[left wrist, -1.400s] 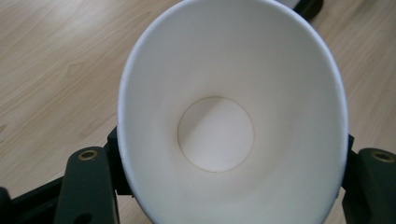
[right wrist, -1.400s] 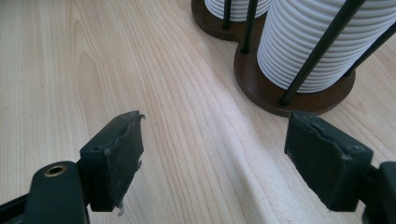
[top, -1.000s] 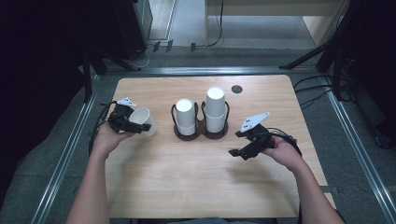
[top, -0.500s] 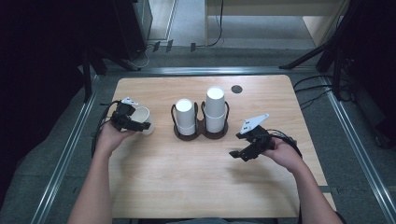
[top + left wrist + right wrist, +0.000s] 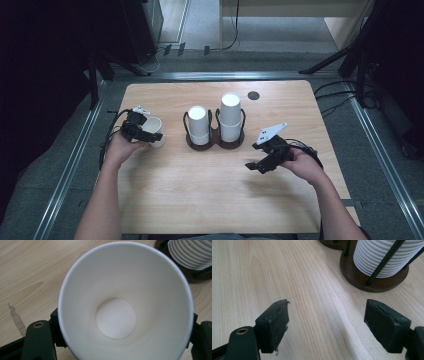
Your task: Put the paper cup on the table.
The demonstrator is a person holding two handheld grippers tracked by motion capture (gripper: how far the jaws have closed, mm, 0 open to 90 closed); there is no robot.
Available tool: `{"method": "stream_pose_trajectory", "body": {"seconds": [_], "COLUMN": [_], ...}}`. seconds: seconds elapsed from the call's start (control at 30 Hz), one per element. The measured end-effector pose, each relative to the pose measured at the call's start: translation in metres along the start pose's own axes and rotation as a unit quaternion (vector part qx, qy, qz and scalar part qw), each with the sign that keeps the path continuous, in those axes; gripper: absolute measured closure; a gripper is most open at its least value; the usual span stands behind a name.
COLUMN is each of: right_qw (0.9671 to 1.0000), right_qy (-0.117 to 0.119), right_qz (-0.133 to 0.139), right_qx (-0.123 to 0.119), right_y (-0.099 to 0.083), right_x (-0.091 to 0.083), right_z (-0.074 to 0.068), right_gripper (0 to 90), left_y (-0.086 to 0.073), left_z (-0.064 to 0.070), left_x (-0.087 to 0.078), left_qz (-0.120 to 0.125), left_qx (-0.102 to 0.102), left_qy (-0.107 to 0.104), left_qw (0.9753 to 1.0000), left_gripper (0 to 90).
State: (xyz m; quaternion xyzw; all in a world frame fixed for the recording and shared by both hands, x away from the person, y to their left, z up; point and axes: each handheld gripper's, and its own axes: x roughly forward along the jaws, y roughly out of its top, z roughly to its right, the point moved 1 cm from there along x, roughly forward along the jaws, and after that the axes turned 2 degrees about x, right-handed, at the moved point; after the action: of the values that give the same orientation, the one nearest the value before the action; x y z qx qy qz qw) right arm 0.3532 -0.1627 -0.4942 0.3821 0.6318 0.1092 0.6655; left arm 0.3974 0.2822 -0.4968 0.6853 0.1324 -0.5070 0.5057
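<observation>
One paper cup (image 5: 125, 305) is clamped in your left gripper (image 5: 141, 131), at 9 o'clock from the cup holder (image 5: 216, 142). Your right gripper (image 5: 261, 161) is spread wide, holding nothing, at 4 o'clock.

Left gripper (image 5: 141, 131) at the table's left side, jaws clamped tight, forearm reaching forward; right gripper (image 5: 262, 162) low at the right, jaws spread wide.
</observation>
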Motion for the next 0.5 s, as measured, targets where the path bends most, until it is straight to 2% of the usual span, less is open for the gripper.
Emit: {"method": "stream_pose_trajectory", "body": {"seconds": [0.13, 0.33, 0.5], "right_qw": [1.0000, 1.0000, 0.9999], "right_qy": [0.000, 0.000, 0.000], "right_qz": [-0.001, -0.005, -0.006], "right_qx": [0.000, -0.004, -0.009], "right_y": [0.0000, -0.0006, -0.0006], "right_x": [0.0001, 0.0008, 0.0009], "right_z": [-0.0001, -0.0005, -0.0016], "right_gripper": [19.9, 19.9, 19.9], "left_y": [-0.0002, 0.0016, 0.0017], "left_z": [0.0003, -0.0023, -0.0036], "left_x": [0.0001, -0.0037, -0.0076], "left_qz": [-0.001, 0.013, 0.018], "left_qx": [-0.002, -0.035, -0.042], "left_qy": [-0.005, -0.040, -0.042], "left_qw": [1.0000, 0.9985, 0.9981], "left_gripper": [19.8, 15.1, 10.5]}}
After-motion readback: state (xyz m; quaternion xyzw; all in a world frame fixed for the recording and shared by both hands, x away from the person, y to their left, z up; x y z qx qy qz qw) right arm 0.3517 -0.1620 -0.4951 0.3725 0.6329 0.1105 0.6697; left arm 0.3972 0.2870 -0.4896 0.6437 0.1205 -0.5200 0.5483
